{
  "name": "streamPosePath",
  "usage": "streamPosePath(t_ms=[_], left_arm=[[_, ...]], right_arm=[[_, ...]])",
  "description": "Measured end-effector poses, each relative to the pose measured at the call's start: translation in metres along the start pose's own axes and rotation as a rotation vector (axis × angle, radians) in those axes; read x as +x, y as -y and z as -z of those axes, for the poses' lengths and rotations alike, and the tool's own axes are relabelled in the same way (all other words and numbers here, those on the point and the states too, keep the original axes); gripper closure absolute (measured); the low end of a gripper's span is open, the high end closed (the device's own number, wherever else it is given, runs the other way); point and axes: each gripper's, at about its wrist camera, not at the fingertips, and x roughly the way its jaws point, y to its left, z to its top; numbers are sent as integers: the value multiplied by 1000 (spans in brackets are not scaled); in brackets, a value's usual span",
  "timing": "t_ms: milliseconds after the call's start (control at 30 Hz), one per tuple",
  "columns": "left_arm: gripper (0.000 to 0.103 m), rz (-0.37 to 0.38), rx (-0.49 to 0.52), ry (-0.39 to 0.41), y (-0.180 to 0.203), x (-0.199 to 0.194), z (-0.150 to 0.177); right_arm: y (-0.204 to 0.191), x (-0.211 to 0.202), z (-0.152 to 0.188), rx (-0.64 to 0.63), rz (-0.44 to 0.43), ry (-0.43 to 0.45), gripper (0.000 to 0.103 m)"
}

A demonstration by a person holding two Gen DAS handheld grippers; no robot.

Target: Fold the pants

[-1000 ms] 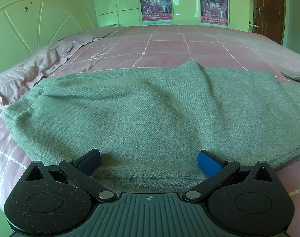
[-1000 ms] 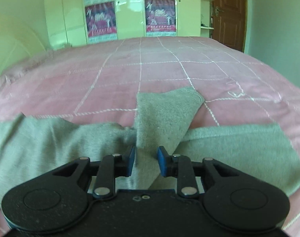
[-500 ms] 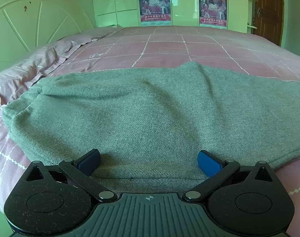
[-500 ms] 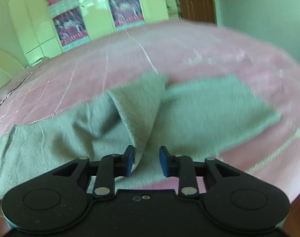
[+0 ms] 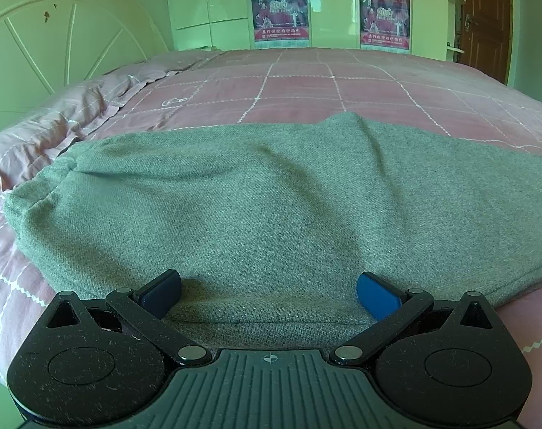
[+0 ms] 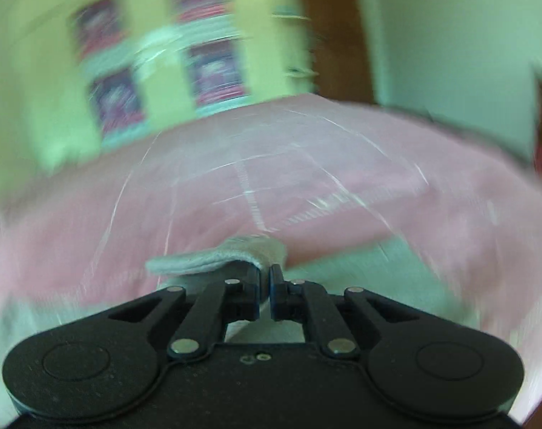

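Right hand-held gripper (image 6: 265,286) has just snapped closed, and its jaws are pinched on a fold of the grey-green pants (image 6: 220,255); a flap of the cloth sticks out to the left of the fingertips. That view is really smeared, so I can't make out much beyond the pink checked bedspread (image 6: 306,178) behind it. Left hand-held gripper (image 5: 269,289) is spread wide with nothing pinched, blue pads (image 5: 378,295) resting low over the near hem. Pants (image 5: 271,196) lie flat across the near side of the bed (image 5: 306,82), running left to right, a small hump at the far edge.
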Motion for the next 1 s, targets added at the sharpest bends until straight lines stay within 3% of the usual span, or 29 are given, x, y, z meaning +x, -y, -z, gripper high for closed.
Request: streamPosePath(t_ms=[33,67,100,167,233,300,367,433,533,600,700,767,833,867,1000], left_arm=[[0,0,-1,1,0,0,0],[0,-1,2,1,0,0,0],[0,-2,4,1,1,0,0],[0,1,6,1,0,0,1],[0,2,6,0,0,0,0],[0,-2,6,0,1,0,0],[0,-3,7,1,1,0,0],[0,-3,6,1,1,-1,0],[0,-3,7,1,1,-1,0],[0,-3,8,2,1,-1,1],[0,-3,7,3,0,-1,1],[0,-5,9,3,1,-1,1],[0,-4,11,3,1,-1,0],[0,-3,11,3,1,-1,0],[0,-5,11,4,0,-1,0]], right_arm=[[28,2,10,141,4,-36,103],[45,7,22,203,20,-85,102],[58,18,35,226,35,-156,99],[67,19,45,220,-7,-152,99],[61,12,38,168,-2,-110,83],[49,9,30,93,24,-59,54],[43,8,21,43,48,-24,47],[49,10,13,78,52,-22,51],[78,14,10,274,29,-53,57],[100,19,14,415,13,-86,67],[128,23,30,601,-38,-97,71],[139,31,36,640,-67,-100,73],[143,40,35,653,-75,-103,83],[143,43,32,651,-76,-110,103],[122,19,10,555,-153,-30,103]])
